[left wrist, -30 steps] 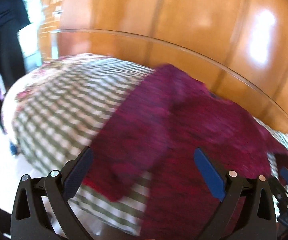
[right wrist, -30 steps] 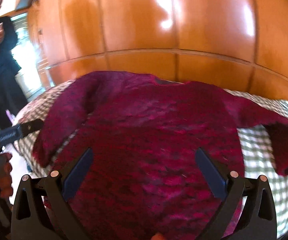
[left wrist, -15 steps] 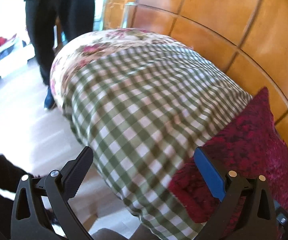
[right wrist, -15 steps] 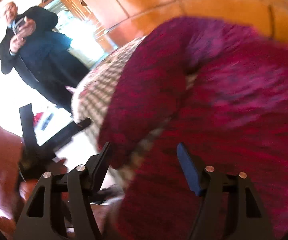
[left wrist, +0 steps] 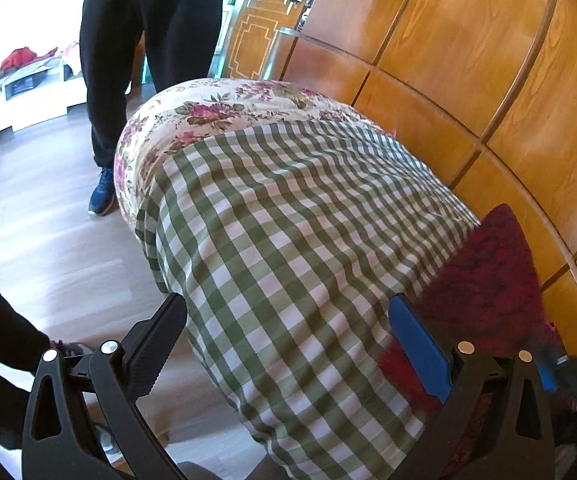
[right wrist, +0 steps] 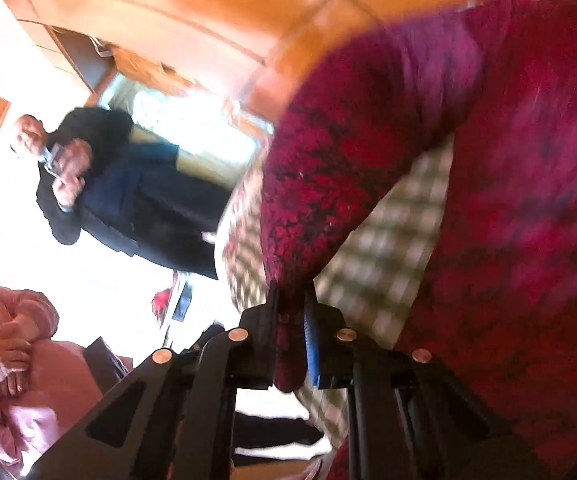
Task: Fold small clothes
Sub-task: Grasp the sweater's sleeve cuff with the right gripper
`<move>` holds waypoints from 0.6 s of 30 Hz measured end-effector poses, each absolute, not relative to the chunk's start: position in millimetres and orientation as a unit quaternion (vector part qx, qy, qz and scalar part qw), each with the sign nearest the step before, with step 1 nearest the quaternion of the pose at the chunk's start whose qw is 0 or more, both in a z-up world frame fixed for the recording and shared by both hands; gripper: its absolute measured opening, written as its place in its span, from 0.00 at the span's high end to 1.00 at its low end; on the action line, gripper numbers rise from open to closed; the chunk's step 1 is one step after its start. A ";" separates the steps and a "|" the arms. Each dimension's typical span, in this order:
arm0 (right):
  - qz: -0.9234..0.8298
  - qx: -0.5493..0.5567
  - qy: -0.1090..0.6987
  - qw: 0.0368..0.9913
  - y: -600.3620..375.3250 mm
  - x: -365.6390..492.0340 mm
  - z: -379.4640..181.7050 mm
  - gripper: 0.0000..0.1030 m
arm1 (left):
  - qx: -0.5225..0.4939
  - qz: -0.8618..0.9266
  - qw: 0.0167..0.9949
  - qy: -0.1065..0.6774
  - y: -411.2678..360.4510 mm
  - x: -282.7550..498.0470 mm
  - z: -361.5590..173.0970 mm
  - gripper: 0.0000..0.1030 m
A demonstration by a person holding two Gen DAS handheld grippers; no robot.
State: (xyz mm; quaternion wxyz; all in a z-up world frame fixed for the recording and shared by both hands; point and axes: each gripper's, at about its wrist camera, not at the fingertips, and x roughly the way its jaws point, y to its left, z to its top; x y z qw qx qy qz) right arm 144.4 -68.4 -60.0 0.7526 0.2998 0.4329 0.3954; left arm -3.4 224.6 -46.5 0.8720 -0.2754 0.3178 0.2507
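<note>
A dark red knitted sweater (right wrist: 508, 160) lies on a green-and-white checked cloth (left wrist: 288, 248). My right gripper (right wrist: 290, 312) is shut on the cuff of the sweater's left sleeve (right wrist: 308, 184) and holds it lifted off the cloth. My left gripper (left wrist: 288, 344) is open and empty, hovering over the checked cloth to the left of the sweater; only the sweater's edge (left wrist: 488, 272) shows at the right of the left wrist view.
The checked cloth covers a surface with a floral cover (left wrist: 208, 108) at its far end. Wooden wall panels (left wrist: 468, 60) run along the right. A person in dark clothes (left wrist: 136, 60) stands at the far end on the wooden floor (left wrist: 48, 216).
My right gripper has swung left to the sleeve cuff and shut on it, lifting it. My left gripper has swung left off the sweater and stayed open.
</note>
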 end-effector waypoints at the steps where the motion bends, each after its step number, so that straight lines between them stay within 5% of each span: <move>1: 0.393 0.307 0.423 0.756 -78.4 145.2 -53.8 0.90 | -0.276 0.251 0.872 0.318 223.6 -2.6 -46.4 0.03; 13: 0.295 0.517 0.333 0.731 -212.7 175.2 -79.8 0.90 | -0.246 0.182 0.887 0.347 186.9 20.4 -47.9 0.03; 18: 0.198 0.519 0.343 0.758 -248.7 182.3 -113.0 0.89 | -0.208 0.119 0.900 0.364 154.0 40.3 -47.8 0.03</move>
